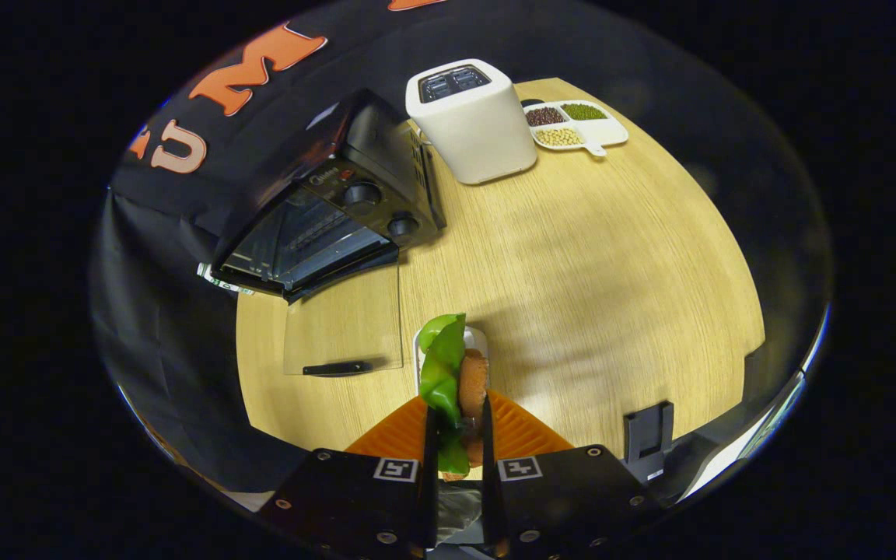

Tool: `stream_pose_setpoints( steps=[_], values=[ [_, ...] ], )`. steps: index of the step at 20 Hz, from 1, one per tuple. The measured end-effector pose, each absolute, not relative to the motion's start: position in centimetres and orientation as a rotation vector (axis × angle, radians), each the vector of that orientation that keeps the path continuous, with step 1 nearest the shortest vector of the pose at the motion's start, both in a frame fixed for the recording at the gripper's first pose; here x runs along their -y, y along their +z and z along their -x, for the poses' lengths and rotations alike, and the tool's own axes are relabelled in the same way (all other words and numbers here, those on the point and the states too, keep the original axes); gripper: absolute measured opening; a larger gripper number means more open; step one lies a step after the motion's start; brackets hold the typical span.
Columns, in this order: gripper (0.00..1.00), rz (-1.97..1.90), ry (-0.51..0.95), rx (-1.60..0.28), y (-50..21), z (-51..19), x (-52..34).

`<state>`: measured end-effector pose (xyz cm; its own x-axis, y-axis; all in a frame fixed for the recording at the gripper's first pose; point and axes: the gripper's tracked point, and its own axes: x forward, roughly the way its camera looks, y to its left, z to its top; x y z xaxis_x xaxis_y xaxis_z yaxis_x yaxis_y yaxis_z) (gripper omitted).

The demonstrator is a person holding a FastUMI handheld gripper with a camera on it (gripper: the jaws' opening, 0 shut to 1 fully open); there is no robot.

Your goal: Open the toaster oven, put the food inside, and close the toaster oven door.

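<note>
Gripper (460, 435) fingers are clamped narrow on the food (454, 381), a stack with a green leaf and a brown patty, held upright between them above an orange mat (522, 435). Ahead and to the left lies the toaster oven (331, 210), its glass door (343, 327) folded down flat on the wooden table (588, 257). Farther ahead stands a white toaster (473, 120), and right of it a divided dish (576, 124) of beans. A black stand (648, 437) sits near the right finger.
</note>
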<state>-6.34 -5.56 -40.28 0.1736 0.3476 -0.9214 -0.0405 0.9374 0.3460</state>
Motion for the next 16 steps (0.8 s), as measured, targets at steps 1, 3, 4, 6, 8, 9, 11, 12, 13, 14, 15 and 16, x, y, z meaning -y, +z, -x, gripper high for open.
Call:
stream_pose_setpoints(
  steps=[1,3,4,6,8,9,11,12,13,14,15,16],
  values=[
    [0.23,-0.25,0.271,-1.356,-39.5,6.1,5.8],
    [0.23,-0.25,0.261,-1.315,-37.4,5.6,6.0],
    [0.23,-0.273,0.263,-1.293,-36.3,5.2,5.7],
    [0.23,-0.341,0.265,-1.22,-33.9,4.2,5.0],
    [0.23,-0.414,0.274,-1.156,-31.8,3.5,4.4],
    [0.23,-0.452,0.276,-1.123,-30.9,3.1,4.1],
    [0.23,-0.524,0.28,-1.069,-30.1,2.6,3.3],
    [0.23,-0.562,0.285,-1.05,-30.1,2.4,2.6],
    [0.23,-0.596,0.29,-1.037,-30.2,2.6,1.9],
    [0.23,-0.625,0.289,-1.019,-30.4,2.6,1.3],
    [0.23,-0.65,0.298,-0.999,-30.6,2.6,0.5],
    [0.23,-0.688,0.305,-0.978,-30.7,2.5,-0.5]
  ],
)
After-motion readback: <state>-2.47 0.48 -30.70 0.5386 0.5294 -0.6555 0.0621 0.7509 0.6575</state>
